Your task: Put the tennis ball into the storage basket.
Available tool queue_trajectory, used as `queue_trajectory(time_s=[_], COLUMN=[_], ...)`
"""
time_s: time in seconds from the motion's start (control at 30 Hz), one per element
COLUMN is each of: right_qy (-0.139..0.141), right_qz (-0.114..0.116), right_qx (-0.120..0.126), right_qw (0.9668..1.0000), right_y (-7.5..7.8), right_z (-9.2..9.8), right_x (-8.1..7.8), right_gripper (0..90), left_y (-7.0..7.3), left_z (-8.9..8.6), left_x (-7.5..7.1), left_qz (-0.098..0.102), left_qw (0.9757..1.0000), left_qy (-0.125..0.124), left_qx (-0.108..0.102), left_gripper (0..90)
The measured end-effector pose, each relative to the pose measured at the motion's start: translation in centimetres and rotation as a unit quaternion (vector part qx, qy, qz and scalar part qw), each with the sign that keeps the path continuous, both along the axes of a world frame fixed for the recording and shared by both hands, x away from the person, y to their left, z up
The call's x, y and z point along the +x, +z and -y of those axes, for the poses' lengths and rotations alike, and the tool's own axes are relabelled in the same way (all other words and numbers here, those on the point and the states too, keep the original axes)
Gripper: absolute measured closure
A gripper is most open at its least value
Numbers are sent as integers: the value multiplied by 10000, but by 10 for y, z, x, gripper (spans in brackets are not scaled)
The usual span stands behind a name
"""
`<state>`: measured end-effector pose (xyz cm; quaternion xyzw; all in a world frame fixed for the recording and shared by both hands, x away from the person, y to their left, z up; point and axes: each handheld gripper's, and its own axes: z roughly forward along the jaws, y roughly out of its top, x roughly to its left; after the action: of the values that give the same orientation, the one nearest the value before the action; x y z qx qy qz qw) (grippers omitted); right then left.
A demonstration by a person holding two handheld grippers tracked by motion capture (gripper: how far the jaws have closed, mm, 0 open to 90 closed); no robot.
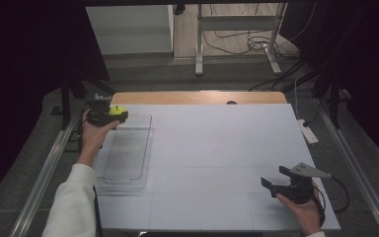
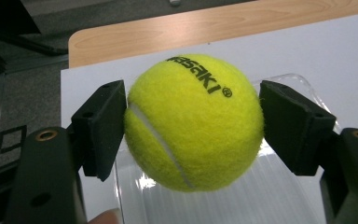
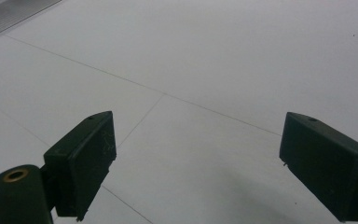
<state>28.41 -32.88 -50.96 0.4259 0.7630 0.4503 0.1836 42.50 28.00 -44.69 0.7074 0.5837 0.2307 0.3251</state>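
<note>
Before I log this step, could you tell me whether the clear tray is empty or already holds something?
Empty: the clear tray shows bare ribbed plastic in the high view. The tennis ball sits clamped in the left tool above its far end.

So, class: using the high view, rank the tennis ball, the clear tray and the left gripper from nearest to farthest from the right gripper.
1. Clear tray, left side of the table.
2. Tennis ball and left gripper holding it, far left: too close to call.
</note>
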Motion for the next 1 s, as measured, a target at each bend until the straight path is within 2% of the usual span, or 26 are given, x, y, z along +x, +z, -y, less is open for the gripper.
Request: queue_trajectory(time_s=[0.4, 1.0], right_qy=[5, -4], right_qz=[-1, 2], right_qx=[-10, -16], right_qw=[10000, 10000], right_y=[0, -1], right_z=[0, 0], right_x=[0, 0], right_gripper=[111, 111], left_y=[-12, -23], left_z=[5, 4], left_x=[6, 7], left_qz=[-189, -416], left_qw=[9997, 9989], left_qy=[-31, -26], left_qx=[132, 223], left_gripper=[270, 270])
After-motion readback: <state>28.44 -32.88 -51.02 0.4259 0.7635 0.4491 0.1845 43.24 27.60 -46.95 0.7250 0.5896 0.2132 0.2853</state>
